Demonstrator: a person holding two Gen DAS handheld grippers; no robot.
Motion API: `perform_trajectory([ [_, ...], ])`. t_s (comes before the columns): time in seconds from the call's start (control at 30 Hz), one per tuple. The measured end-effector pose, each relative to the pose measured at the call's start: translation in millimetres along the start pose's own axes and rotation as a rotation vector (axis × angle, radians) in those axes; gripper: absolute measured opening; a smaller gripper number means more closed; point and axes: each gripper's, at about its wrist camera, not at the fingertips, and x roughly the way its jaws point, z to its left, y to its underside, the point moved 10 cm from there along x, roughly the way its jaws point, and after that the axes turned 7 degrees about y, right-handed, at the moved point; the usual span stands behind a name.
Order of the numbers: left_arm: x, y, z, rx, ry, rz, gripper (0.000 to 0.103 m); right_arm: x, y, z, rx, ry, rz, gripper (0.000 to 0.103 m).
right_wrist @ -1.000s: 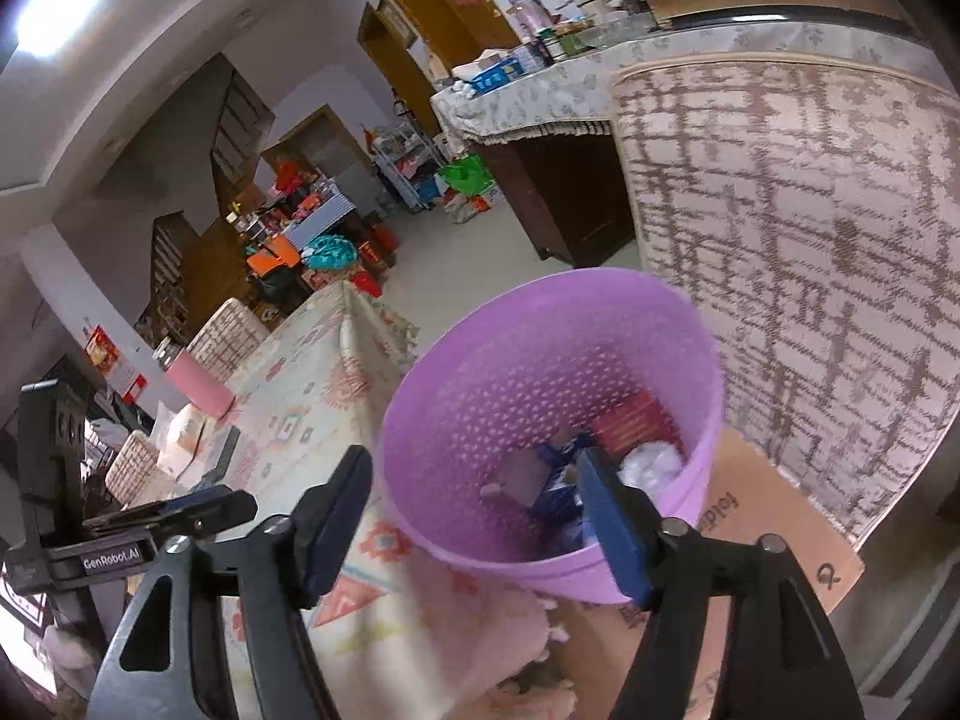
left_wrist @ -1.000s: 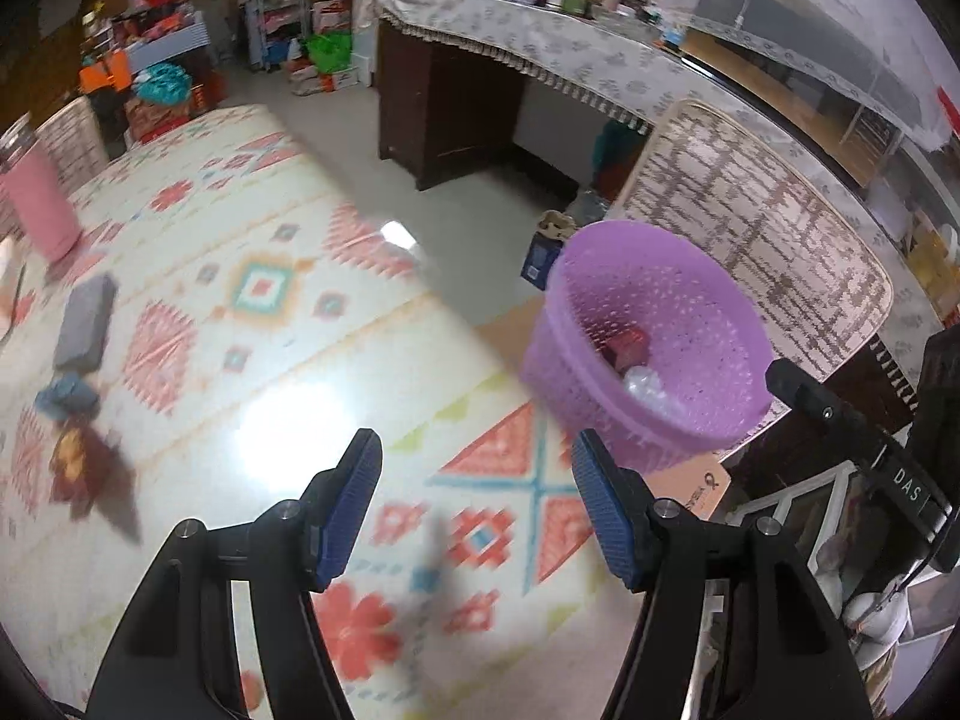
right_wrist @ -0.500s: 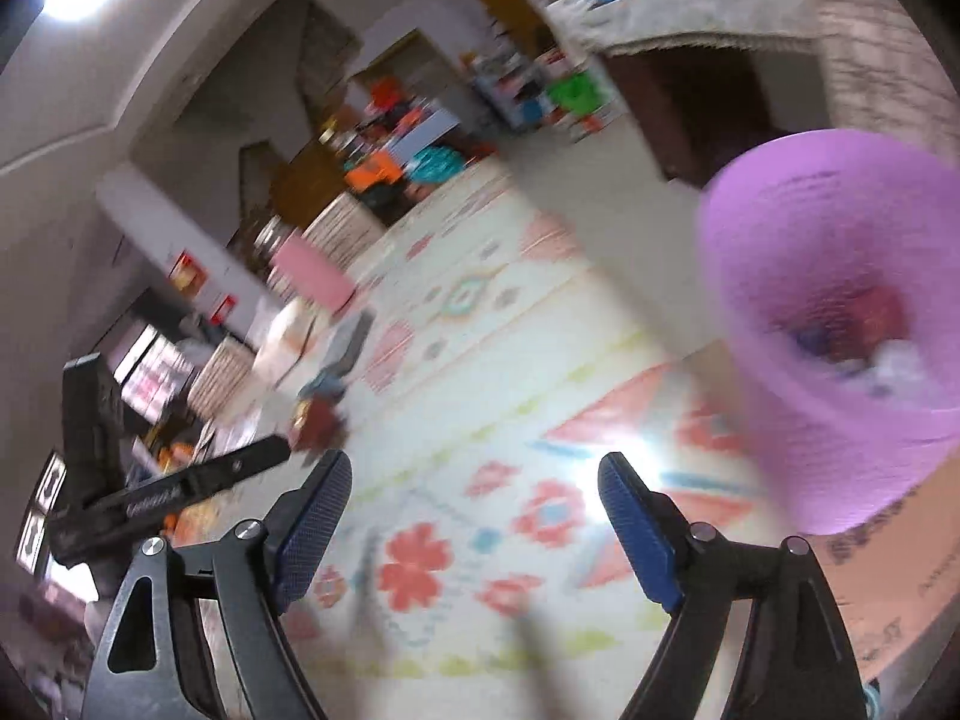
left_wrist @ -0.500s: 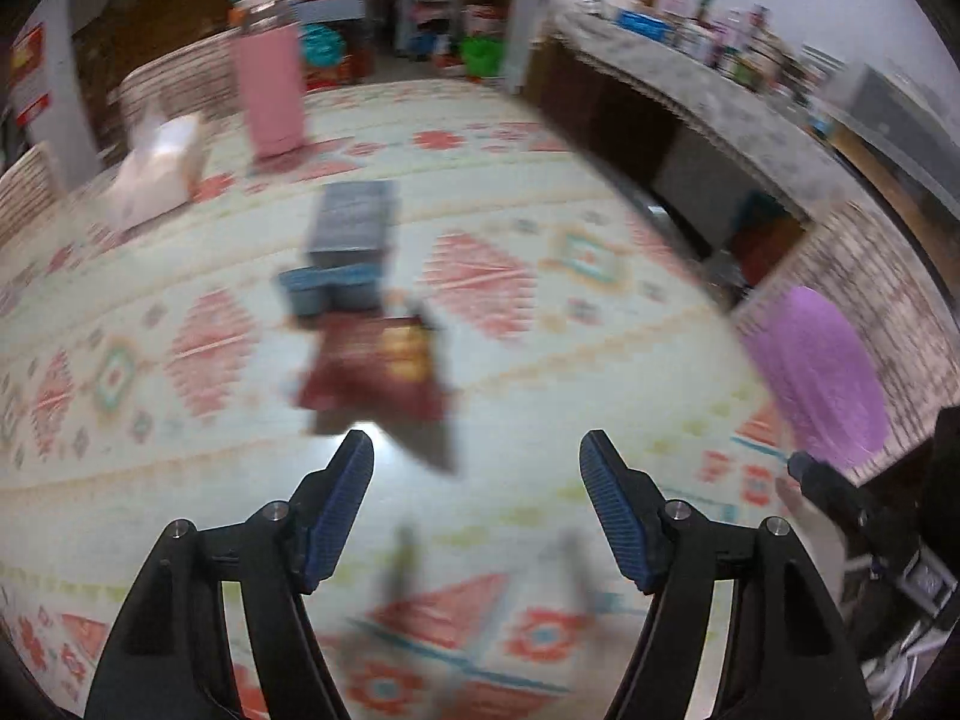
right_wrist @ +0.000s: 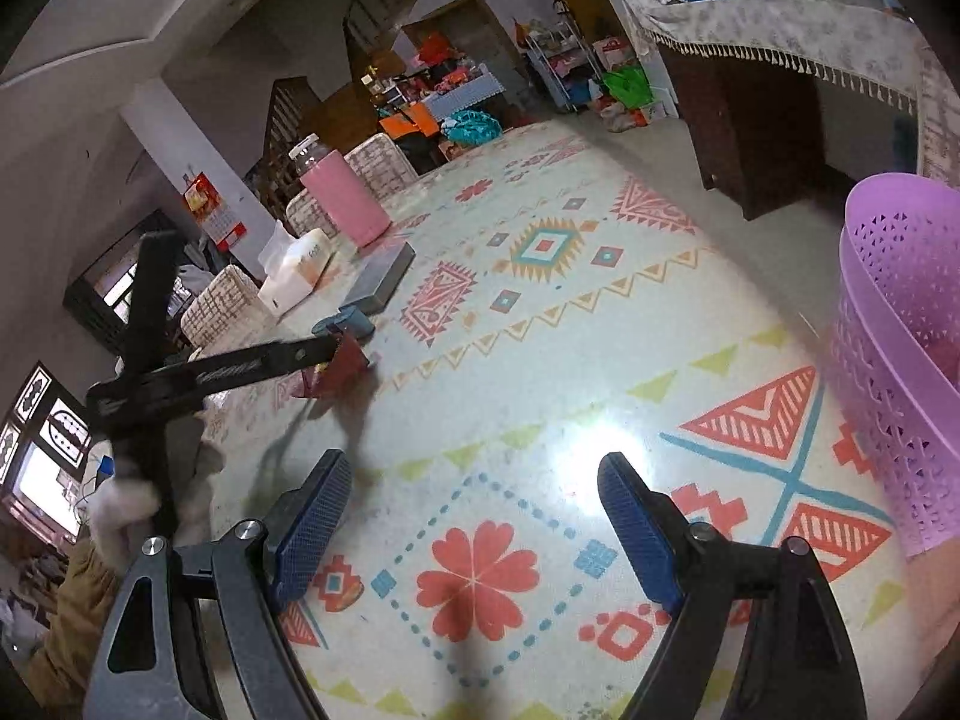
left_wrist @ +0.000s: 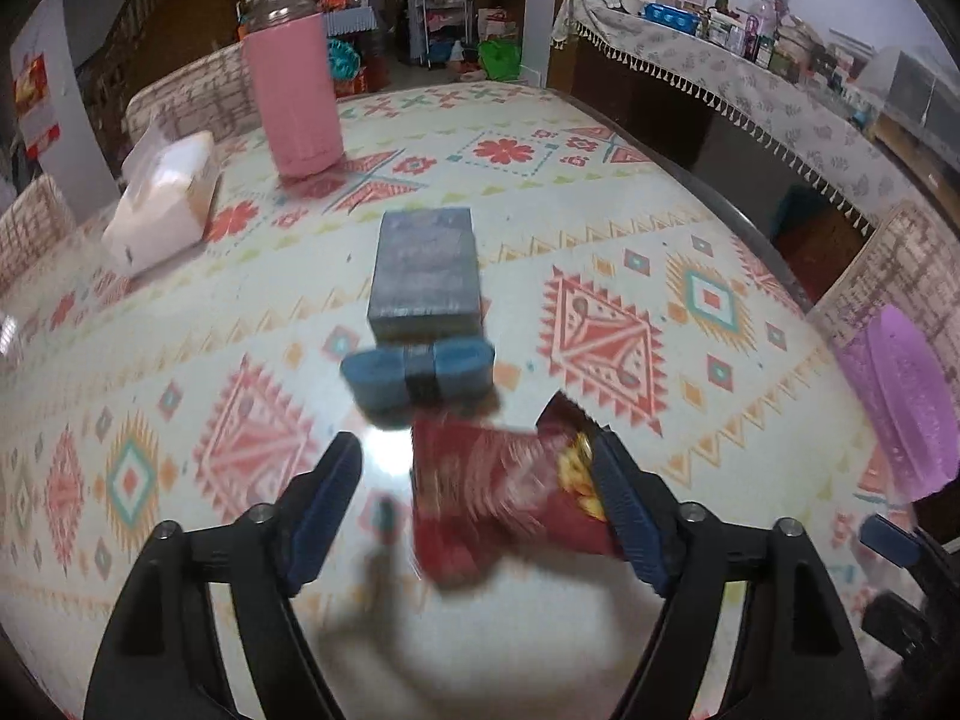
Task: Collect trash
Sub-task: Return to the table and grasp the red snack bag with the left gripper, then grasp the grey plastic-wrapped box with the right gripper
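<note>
Opening our left gripper [left_wrist: 477, 495] around the red snack bag [left_wrist: 498, 498], right gripper [right_wrist: 474, 522] open and empty, we risk spilling chips if the fingers pinch the torn mouth.

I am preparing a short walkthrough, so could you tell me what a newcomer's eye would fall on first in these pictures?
Probably the crumpled red snack bag, lying on the patterned tablecloth between the opening fingers of the left gripper, which do not press on it. Next, the tall pink bottle at the table's far side, and the purple basket at the right edge, beside the open, empty right gripper.
</note>
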Motion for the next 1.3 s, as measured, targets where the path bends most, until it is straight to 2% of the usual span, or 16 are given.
perform_trajectory([
  [0.17,15.2,9.2,-9.4,-0.016,0.044,0.059,0.081,-1.1,-1.1,-5.1,0.031,-0.012,0.001,0.088],
  [0.3,15.1,19.7,-14.6,0.008,0.012,0.078,0.079,-2.9,-1.4,-7.8,0.046,-0.016,0.000,0.088],
  [0.4,6.8,24.1,-19.3,-0.008,0.048,0.083,0.041,-2.6,-2.0,-6.7,0.046,-0.013,-0.001,0.088],
  [0.43,4.0,25.4,-19.3,-0.014,0.046,0.087,0.039,-2.2,-2.2,-6.8,0.046,-0.012,-0.001,0.088],
  [0.67,-28.5,37.9,-19.3,-0.029,0.066,0.033,0.039,-3.3,-2.3,-9.8,0.053,0.002,-0.006,0.088],
  [0.8,-48.7,43.7,-11.0,-0.034,0.043,-0.014,0.039,-2.7,-1.7,-10.0,0.049,0.017,-0.006,0.088],
  [0.97,-60.9,48.8,12.5,-0.068,-0.002,-0.043,0.039,-0.5,-0.3,-10.7,0.040,0.049,0.001,0.088],
  [1.2,-68.1,57.4,56.4,-0.177,0.003,-0.060,0.039,-4.8,-1.9,-14.3,0.040,0.095,-0.029,0.089],
  [1.3,-73.4,57.0,73.2,-0.221,0.005,-0.078,0.039,0.0,-0.1,-10.8,0.006,0.140,-0.005,0.089],
])
